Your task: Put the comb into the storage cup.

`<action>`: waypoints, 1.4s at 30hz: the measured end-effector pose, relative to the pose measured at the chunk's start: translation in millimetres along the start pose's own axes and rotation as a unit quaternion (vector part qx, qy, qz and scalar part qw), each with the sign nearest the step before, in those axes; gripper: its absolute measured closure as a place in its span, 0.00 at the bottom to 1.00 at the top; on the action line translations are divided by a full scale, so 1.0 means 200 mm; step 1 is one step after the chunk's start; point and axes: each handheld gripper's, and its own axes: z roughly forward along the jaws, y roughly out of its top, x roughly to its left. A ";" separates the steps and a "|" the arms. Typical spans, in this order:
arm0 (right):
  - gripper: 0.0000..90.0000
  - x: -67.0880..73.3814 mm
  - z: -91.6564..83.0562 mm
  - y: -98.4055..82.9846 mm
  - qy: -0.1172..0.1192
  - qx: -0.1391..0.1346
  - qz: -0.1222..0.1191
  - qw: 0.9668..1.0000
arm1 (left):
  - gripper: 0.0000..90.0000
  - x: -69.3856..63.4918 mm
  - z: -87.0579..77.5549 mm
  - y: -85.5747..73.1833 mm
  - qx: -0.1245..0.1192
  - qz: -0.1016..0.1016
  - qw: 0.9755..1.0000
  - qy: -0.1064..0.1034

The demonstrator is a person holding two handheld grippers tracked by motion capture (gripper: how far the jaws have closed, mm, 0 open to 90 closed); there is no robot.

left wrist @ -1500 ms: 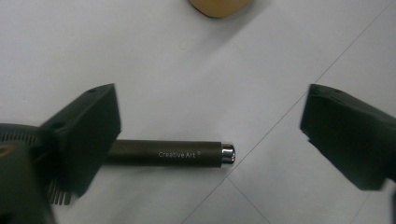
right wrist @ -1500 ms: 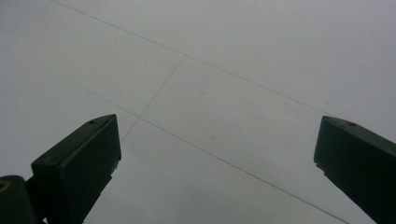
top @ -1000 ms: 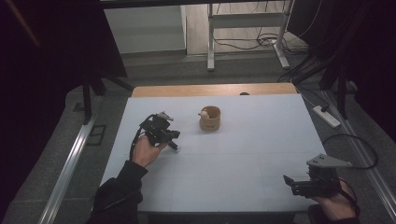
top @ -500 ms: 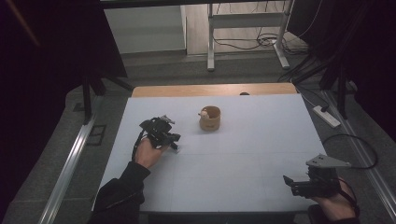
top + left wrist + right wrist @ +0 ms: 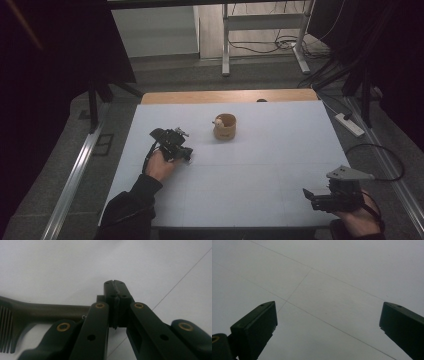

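Since a second ago our left gripper (image 5: pixel 186 153) has dropped a bit toward the counter (image 5: pixel 260 165); it sat a touch higher and closer to the cup (image 5: pixel 224 126) back then, and now it's lower down and nearer our side. The cup itself hasn't budged, and neither has the right gripper (image 5: pixel 306 194).

So where are we: the left gripper is just off to the left of the cup and a little nearer to us, apart from it, not touching. In the left gripper view its jaws are pressed together, tip to tip, with nothing we can see between them. Right beside them, on the left of that view, a dark comb (image 5: pixel 37 312) lies flat on the counter, handle running toward the jaws and the teeth at the far left edge. We can't tell if the gripper actually touches the handle; it looks just beside it or right over it.

The cup is a small tan one standing upright toward the far middle of the counter, with something pale at its rim on the left that's too small for us to make out.

Our right gripper (image 5: pixel 328 327) is well apart from the cup, down at the near right corner, held low over bare counter. Its jaws stand wide apart with nothing between them.
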 end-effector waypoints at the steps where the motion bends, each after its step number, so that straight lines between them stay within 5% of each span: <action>1: 0.02 0.00 0.00 0.00 0.000 0.000 -0.001 1.000 | 0.98 0.00 0.00 0.00 0.001 0.000 1.000 -0.001; 15: 0.02 0.01 0.00 0.00 -0.002 -0.001 -0.006 1.000 | 0.98 0.00 -0.03 -0.10 0.032 -0.009 0.999 -0.008; 30: 0.03 0.01 0.00 0.00 -0.002 -0.002 -0.008 1.000 | 0.98 0.08 -0.09 -0.19 0.036 -0.057 0.998 -0.004; 42: 0.03 0.01 0.00 0.00 -0.003 -0.001 -0.009 1.000 | 0.98 0.14 -0.12 -0.23 0.036 -0.076 0.996 0.007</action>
